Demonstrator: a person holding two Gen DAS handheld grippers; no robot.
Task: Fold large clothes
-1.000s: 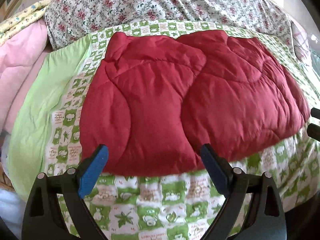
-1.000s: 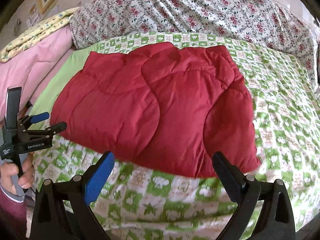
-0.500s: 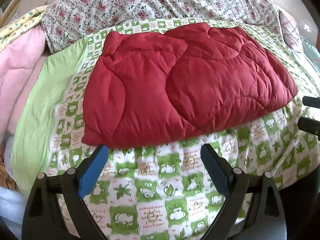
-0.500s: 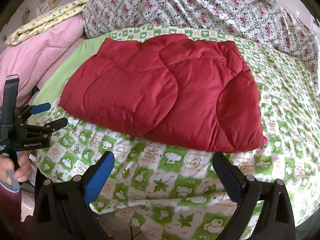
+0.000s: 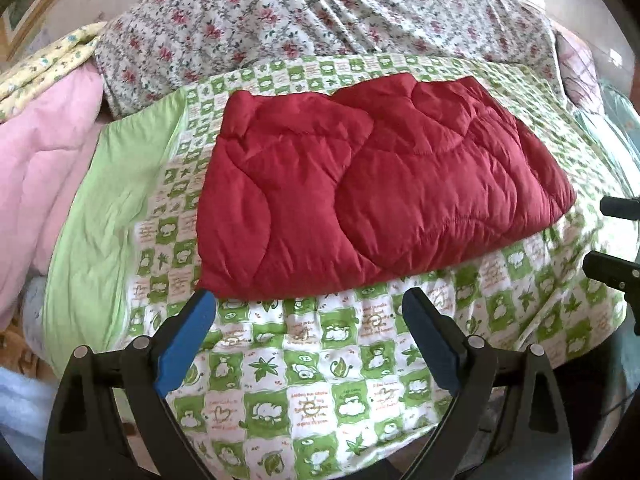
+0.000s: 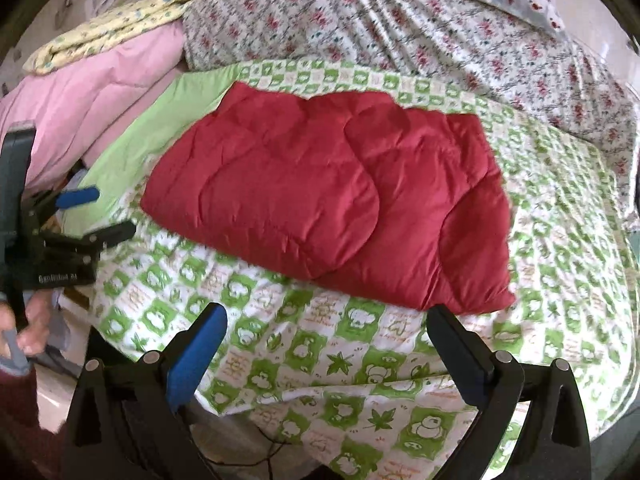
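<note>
Red quilted garment [image 5: 372,192] lies between pink quilt [image 5: 44,184] and floral bedding [image 5: 320,20].

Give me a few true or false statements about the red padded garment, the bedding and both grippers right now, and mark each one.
1. The red padded garment lies folded on the green checked cover. True.
2. The left gripper is clamped on the garment. False: it is open and holds nothing.
3. The right gripper is open, short of the garment's near edge. True.
4. A blue quilt lies left of the cover. False: the pink quilt lies there.
</note>
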